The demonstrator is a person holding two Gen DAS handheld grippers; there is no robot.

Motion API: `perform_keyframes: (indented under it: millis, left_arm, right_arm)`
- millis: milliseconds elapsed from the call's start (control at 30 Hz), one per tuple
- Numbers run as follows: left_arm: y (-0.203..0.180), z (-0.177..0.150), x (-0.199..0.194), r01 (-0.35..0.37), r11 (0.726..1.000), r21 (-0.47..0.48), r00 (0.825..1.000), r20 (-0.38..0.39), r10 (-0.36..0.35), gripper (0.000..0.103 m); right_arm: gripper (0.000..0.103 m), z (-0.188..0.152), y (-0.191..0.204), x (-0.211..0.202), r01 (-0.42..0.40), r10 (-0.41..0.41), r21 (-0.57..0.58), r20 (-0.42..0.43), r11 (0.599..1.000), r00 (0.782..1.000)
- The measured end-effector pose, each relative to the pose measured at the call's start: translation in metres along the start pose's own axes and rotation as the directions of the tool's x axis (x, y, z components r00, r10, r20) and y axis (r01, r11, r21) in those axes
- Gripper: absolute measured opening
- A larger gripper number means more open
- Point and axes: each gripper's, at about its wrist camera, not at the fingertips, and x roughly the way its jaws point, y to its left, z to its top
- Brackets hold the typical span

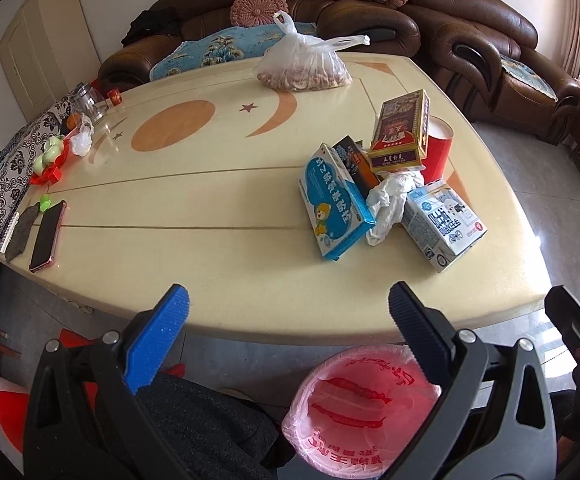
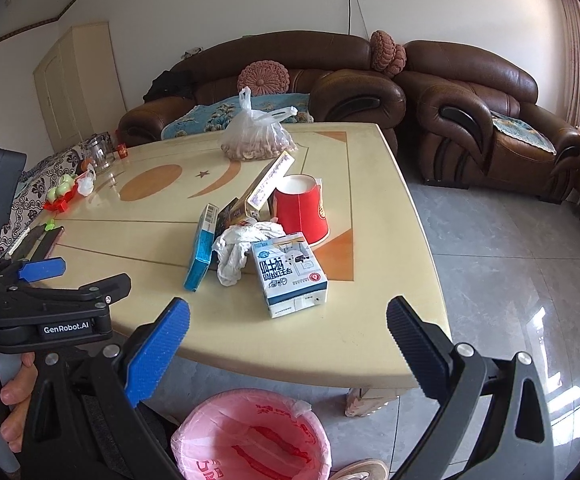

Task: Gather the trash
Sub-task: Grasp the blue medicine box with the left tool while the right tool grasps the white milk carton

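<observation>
Both your left gripper (image 1: 289, 304) and right gripper (image 2: 288, 316) gape wide, empty. The milk carton (image 2: 293, 274) lies nearest on the table (image 2: 330, 356); straddle its narrow sides, then drop it into the pink-lined bin (image 2: 250, 436) below.

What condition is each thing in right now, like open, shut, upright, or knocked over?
Left gripper: open, empty.
Right gripper: open, empty.
Bin: lined with a pink bag, nothing seen inside.
Red cup: upside down.
Milk carton: lying on its side.
Blue box: tilted.
White bag: crumpled.
Nut bag: tied shut.
</observation>
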Motion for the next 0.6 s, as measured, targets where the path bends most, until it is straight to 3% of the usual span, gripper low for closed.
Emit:
perform_keyframes:
  millis: [233,600]
  left_arm:
    - [-0.007,0.005,0.023,-0.009,1.000,0.018,1.000,-0.028,0.010,0.098]
    - [-0.031,0.007,0.066,-0.056,0.992,0.111,0.998,0.011,0.055,0.098]
  right_arm:
    - [0.097,0.001,-0.002,0.028,-0.020,0.020,-0.006,-0.040,1.000,0.999]
    - [0.097,0.000,-0.009,0.065,-0.055,0.054,-0.009,-0.090,0.998,0.995]
